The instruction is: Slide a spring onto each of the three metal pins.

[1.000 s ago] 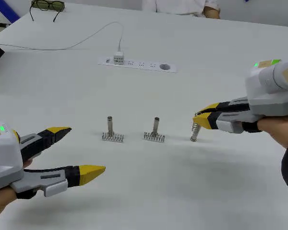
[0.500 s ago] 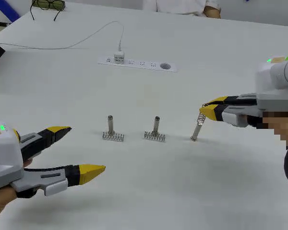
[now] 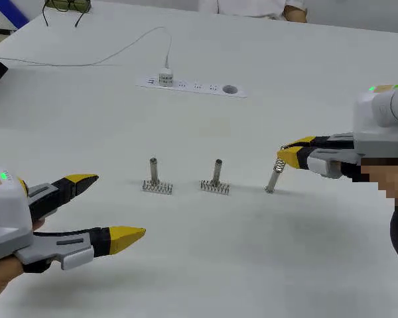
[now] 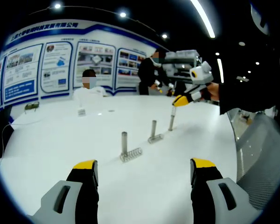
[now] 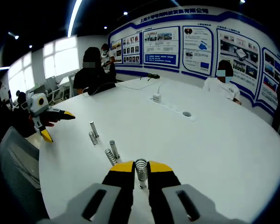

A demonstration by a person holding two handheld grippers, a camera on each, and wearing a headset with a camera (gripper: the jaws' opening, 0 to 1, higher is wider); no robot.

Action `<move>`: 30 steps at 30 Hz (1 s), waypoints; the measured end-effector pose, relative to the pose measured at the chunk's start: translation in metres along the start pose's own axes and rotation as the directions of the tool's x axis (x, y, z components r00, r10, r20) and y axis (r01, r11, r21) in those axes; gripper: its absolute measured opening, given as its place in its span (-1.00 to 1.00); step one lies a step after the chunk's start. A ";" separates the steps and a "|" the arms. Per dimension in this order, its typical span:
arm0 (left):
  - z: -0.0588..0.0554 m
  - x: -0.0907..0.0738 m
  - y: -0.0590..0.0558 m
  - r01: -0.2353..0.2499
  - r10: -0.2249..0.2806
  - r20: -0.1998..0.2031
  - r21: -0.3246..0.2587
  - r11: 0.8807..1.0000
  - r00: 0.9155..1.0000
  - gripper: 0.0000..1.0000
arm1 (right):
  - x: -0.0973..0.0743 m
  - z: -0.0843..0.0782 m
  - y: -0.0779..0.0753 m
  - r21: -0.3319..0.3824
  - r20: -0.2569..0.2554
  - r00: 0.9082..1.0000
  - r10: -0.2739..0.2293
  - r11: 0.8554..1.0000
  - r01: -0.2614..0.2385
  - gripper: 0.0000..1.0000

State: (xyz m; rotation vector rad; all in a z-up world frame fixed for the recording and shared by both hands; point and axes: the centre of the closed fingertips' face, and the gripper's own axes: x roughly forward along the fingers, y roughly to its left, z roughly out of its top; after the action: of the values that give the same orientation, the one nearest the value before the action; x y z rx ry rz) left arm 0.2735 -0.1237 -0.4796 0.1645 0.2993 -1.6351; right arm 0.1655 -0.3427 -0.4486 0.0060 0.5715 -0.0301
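Spring point(image 3: 279, 163) sits at the top of the tilted pin point(image 3: 272, 180) right of the middle pin point(image 3: 217, 170), clenched in the right gripper's point(image 3: 283, 154) fingers. A second spring point(image 3: 215, 187) lies on the surface point(image 3: 252, 265) at the middle pin's foot. Left of the middle pin stands a third pin point(image 3: 154, 169) with a third spring point(image 3: 157, 187) at its base. The left gripper point(image 3: 117, 205) hovers nearer and left of the middle pin, fingers spread and holding nothing.

You have three metal pins: the left pin point(image 3: 153, 170), the middle pin point(image 3: 217, 171) and the right pin point(image 3: 272, 182). You have three springs: the left spring point(image 3: 157, 188), the middle spring point(image 3: 215, 188) and the right spring point(image 3: 279, 163). You hold two grippers, the left gripper point(image 3: 119, 205) and the right gripper point(image 3: 282, 154). Far off lie one power strip point(image 3: 196, 87) and one pair of glasses point(image 3: 66, 5).
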 end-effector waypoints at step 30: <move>-0.003 -0.001 0.001 -0.002 0.002 -0.004 -0.006 1.000 1.000 0.65 | 0.025 -0.041 0.001 -0.003 -0.081 0.996 -0.030 1.000 0.030 -0.76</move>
State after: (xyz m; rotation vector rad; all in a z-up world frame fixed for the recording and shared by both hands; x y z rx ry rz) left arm 0.2742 -0.1221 -0.4825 0.1634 0.3075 -1.6322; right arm 0.1640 -0.3421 -0.4967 -0.0027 0.6524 -0.0587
